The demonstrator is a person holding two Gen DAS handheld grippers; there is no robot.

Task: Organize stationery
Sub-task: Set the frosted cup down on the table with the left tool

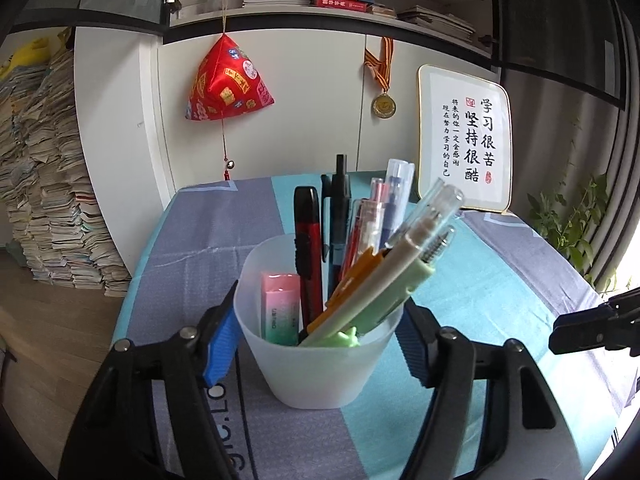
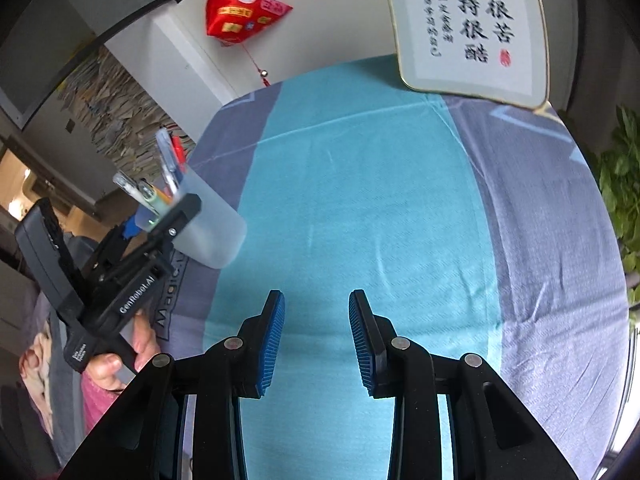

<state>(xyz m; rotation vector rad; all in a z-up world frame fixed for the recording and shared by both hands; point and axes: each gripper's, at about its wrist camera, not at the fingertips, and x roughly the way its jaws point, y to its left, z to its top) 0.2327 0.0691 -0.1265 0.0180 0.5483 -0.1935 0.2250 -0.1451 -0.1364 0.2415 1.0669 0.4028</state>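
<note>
Blue ribbed pads of the left claw sit nearest the lens, and we find them pressed against both sides of the translucent cup, pinching it just below the rim. We note the cup stands upright on the worktop, on a cloth of teal and grey-purple bands, though we cannot tell for certain from the left wrist view whether its base bears fully on the cloth. Inside the cup we record a pink and green eraser at the left, a red and black utility knife beside it, a dark pen behind, and several clear-capped pens leaning toward the right. A cream and green pen lies tilted across the front. The right claw hangs over bare teal cloth with its jaws spread and nothing between them. In the right wrist view the cup appears at the left, well apart from that claw, with a hand gripping the left tool's handle. Against the wall behind the worktop leans a framed calligraphy panel, and a red fabric ornament hangs on the cabinet.
</note>
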